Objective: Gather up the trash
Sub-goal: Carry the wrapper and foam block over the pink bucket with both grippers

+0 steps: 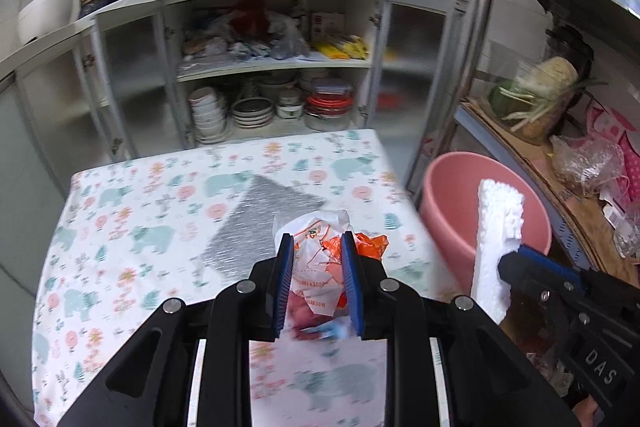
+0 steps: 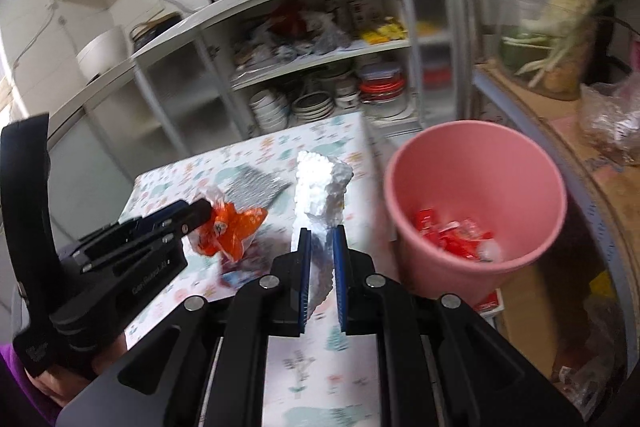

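On my left, the left gripper (image 1: 316,269) has its blue-padded jaws pressed in on a crumpled white-and-orange plastic bag (image 1: 320,251), held above the table with the animal-and-flower patterned cloth (image 1: 132,211). A grey textured square mat (image 1: 260,223) lies flat on that cloth just beyond the bag. From the right wrist view I see the same gripper (image 2: 200,211) coming in from the left edge with the bag (image 2: 232,227) bunched at its tip.

Moving right, my right gripper (image 2: 320,263) has its jaws closed to a narrow gap around a tall, rough-edged block of white polystyrene foam (image 2: 320,187), which stands upright between the blue pads. It sits near the table's right edge, close beside the round pink plastic bucket (image 2: 476,163) but not over it. The left wrist view shows the foam (image 1: 496,239) in front of the bucket (image 1: 448,203), the right gripper (image 1: 516,259) clamping its lower part.

Inside the bucket lie red wrappers (image 2: 452,235) and a pale scrap.
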### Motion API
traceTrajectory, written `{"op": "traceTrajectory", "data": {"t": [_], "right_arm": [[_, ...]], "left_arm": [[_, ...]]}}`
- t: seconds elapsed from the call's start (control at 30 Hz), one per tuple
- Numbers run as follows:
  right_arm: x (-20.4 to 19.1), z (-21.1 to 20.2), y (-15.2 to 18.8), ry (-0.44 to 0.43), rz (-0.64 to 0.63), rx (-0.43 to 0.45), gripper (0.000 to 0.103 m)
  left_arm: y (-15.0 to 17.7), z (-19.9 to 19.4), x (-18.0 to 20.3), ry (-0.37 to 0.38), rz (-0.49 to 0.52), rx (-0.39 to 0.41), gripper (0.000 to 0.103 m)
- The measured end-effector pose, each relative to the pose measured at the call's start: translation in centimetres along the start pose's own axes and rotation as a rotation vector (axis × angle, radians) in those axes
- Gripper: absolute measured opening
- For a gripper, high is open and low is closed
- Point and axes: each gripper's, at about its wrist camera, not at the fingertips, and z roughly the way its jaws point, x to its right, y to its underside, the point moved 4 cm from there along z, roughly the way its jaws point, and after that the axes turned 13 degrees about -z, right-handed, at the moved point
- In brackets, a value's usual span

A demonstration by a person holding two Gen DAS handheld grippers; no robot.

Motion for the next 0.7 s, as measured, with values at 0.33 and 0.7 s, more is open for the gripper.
{"op": "traceTrajectory", "data": {"t": [0.33,0.7], "right_arm": [[6.9,-0.2,-0.9,0.149,0.053,0.029,0.011],[11.6,2.1,-0.6,0.278,0.069,-0.003,0.011]], "left_arm": [[-1.0,2.9,7.4,0.120,0.074,-0.014,0.023],[-0.8,7.1,13.0,0.236,0.108,-0.073,0.023]]}}
